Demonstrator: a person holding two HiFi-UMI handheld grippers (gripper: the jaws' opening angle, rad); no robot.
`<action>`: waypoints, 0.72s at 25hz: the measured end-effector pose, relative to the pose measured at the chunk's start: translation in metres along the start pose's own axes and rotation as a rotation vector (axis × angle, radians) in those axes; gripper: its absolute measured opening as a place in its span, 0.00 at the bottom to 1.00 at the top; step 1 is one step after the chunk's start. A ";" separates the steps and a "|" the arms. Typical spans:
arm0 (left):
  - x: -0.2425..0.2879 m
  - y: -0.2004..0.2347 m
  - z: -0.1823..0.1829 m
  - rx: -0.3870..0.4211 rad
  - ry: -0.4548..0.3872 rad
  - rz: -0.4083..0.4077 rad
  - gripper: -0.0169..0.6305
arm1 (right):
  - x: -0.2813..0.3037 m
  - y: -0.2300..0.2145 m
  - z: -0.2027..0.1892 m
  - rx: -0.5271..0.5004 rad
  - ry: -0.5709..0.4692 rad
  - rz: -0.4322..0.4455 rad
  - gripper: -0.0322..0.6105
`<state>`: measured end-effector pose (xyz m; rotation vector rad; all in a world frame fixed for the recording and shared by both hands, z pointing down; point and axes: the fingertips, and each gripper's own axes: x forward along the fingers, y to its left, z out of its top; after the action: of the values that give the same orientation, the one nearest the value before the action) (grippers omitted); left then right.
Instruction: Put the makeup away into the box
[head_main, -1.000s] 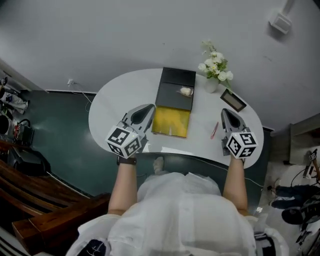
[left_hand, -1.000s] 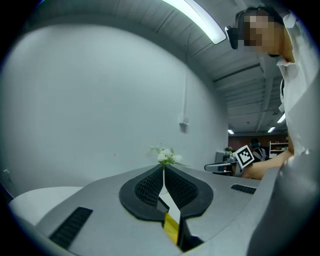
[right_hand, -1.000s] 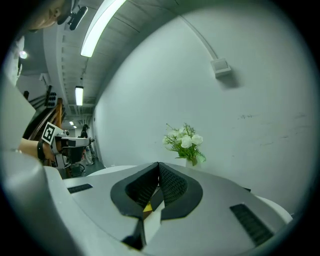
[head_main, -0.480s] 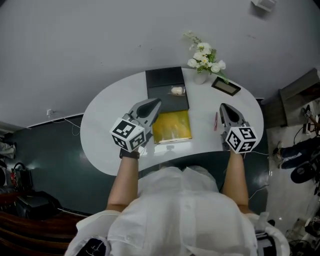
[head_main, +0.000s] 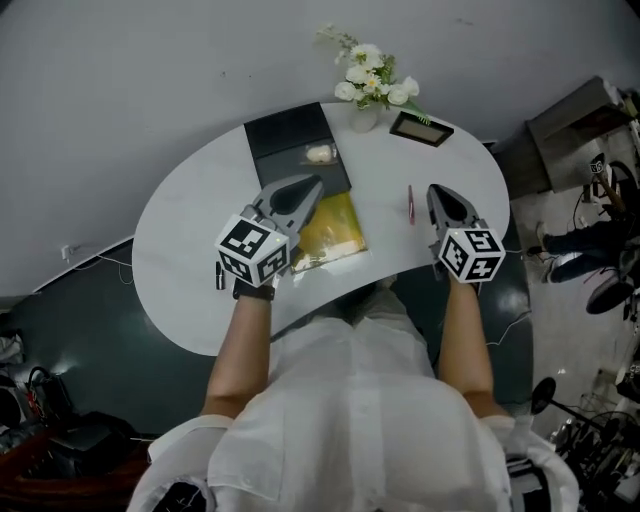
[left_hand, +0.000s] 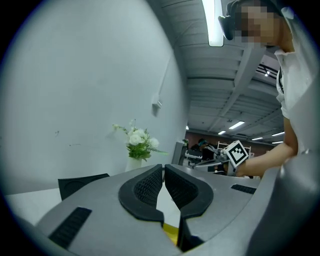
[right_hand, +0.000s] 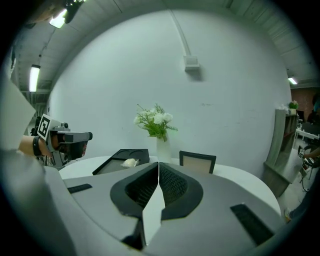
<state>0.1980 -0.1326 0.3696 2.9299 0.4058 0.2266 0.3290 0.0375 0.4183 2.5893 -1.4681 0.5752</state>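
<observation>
An open box lies on the white table (head_main: 180, 230). It has a black half (head_main: 285, 140) with a small white puff (head_main: 320, 153) in it, and a yellow half (head_main: 338, 228). A thin red makeup stick (head_main: 410, 203) lies on the table right of the box. My left gripper (head_main: 312, 184) is shut and empty, with its tips over the seam between the two halves. My right gripper (head_main: 435, 190) is shut and empty, just right of the red stick. The right gripper view shows the black half (right_hand: 117, 159) and the puff (right_hand: 130, 162) ahead on the left.
A white vase of flowers (head_main: 366, 88) and a small dark picture frame (head_main: 420, 128) stand at the table's far edge. A short dark stick (head_main: 219, 277) lies by the left gripper's marker cube. The person sits at the table's near notch. Clutter lies on the floor at the right.
The head view has swung, so the table sits more to the left. My left gripper has moved in beside the box. My right gripper has sunk a little. Both stay shut.
</observation>
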 end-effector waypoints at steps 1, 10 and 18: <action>0.005 -0.003 -0.002 0.001 0.006 -0.008 0.06 | 0.002 -0.004 -0.003 0.005 0.009 -0.005 0.07; 0.058 -0.029 -0.036 -0.023 0.081 -0.065 0.06 | 0.027 -0.029 -0.047 0.052 0.115 0.009 0.07; 0.097 -0.043 -0.060 -0.046 0.141 -0.077 0.06 | 0.053 -0.043 -0.093 0.116 0.232 0.039 0.14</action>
<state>0.2685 -0.0555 0.4319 2.8561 0.5260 0.4268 0.3643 0.0436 0.5277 2.4785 -1.4507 0.9558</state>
